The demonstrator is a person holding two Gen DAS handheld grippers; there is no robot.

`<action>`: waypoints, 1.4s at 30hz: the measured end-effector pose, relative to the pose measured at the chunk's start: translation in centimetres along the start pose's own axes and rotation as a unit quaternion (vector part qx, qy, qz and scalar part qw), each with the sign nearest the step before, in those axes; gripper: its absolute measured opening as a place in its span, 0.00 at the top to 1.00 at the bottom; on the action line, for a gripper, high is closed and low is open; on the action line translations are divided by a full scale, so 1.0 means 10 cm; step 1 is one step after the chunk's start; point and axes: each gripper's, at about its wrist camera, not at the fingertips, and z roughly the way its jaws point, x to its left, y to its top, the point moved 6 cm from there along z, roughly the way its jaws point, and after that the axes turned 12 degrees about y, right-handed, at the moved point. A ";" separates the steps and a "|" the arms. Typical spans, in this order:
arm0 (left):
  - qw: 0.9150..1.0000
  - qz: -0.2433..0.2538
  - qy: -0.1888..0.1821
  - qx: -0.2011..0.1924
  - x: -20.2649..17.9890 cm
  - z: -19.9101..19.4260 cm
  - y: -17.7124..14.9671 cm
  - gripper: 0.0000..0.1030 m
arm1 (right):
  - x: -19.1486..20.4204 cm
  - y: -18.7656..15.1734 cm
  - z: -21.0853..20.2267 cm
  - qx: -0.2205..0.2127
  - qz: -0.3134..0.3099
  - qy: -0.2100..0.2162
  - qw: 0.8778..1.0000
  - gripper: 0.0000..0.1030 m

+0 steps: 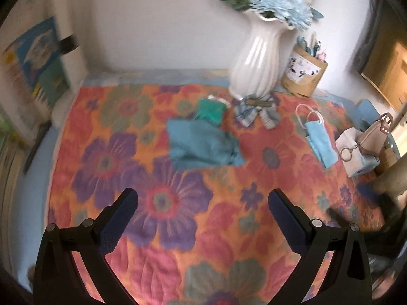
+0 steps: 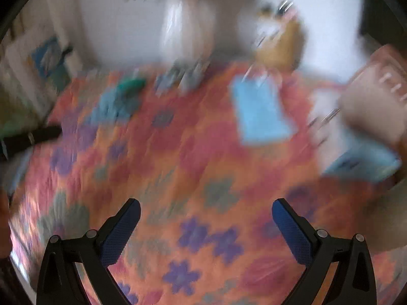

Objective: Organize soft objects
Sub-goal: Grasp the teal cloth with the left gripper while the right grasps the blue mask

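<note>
Left gripper (image 1: 203, 198): I see fingers spread wide, empty, above floral quilt (image 1: 157, 228).
Right gripper (image 2: 206, 208): same, wide and empty; view blurred.
Teal cloth (image 1: 201, 145): crumpled mid-quilt.
Face mask (image 1: 318, 139): right of cloth, apart.
Plaid bow (image 1: 257, 113): touching white vase (image 1: 257, 61).

Black tool (image 1: 203, 198) arms, silver rivets, blue textured pads (image 1: 119, 222).

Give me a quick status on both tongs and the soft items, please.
Left tongs open, empty. Right tongs open, empty, view blurred. Teal cloth, face mask untouched on quilt. Nothing between.
</note>
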 end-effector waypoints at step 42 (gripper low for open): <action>0.997 -0.001 -0.070 -0.035 -0.34 -0.01 -0.61 0.85 | -0.05 -0.04 0.23 -0.008 0.041 0.020 0.999 0.76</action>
